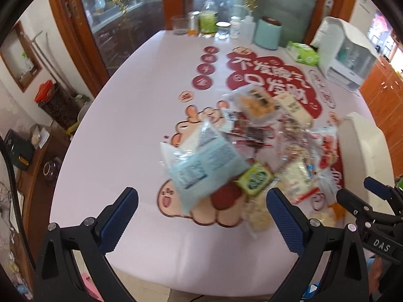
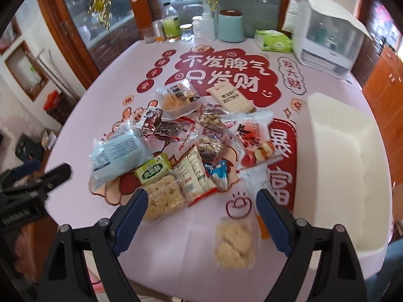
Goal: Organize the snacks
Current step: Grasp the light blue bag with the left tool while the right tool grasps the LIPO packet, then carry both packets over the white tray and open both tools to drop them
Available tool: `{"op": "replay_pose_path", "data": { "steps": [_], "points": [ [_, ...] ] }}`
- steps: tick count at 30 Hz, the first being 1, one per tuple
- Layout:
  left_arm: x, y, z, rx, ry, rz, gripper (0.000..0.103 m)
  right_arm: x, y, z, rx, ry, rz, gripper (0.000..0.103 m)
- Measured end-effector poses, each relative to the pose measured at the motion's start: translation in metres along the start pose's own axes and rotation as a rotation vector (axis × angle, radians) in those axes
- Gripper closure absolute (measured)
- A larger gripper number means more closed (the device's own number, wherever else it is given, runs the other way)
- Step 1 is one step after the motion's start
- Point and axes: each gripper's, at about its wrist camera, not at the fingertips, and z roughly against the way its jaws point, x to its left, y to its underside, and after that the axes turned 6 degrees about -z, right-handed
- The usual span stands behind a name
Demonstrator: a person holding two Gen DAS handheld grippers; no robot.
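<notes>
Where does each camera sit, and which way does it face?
Left wrist: on the left gripper, above the table's near left edge, facing the blue packet; its open fingers and the right gripper show.
Right wrist: on the right gripper, further right, facing the snack pile and white bin; its open fingers show, the left gripper at left.
Shared: blue packet, green packet, bin.

Pale-blue packet, green packet, red-printed pink tablecloth.
</notes>
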Motion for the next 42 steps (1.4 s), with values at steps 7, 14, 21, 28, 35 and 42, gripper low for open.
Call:
{"op": "replay_pose_path", "data": {
  "steps": [7, 14, 21, 28, 35, 42],
  "points": [
    [0.036, -0.015, -0.054, 0.053, 0.035, -0.046, 0.002, 0.008, -0.016, -0.066, 0.057, 0.019, 0.056, 0.025],
    [0.018, -0.030, -0.104, 0.123, 0.104, -0.371, 0.002, 0.005, -0.020, -0.114, 0.145, 0.010, 0.085, 0.040],
    [-0.006, -0.032, -0.154, 0.267, 0.141, -0.593, 0.002, 0.007, -0.020, -0.132, 0.174, -0.013, 0.101, 0.051],
    [-0.025, -0.033, -0.176, 0.259, 0.067, -0.653, 0.000, 0.012, -0.021, -0.125, 0.126, -0.013, 0.126, 0.076],
    [-0.031, -0.021, -0.152, 0.177, 0.065, -0.639, 0.034, 0.008, -0.020, -0.114, 0.116, -0.086, 0.073, 0.098],
    [-0.024, -0.025, -0.122, 0.131, 0.102, -0.483, 0.073, -0.007, -0.022, -0.080, 0.043, -0.136, -0.001, 0.099]
  ]
}}
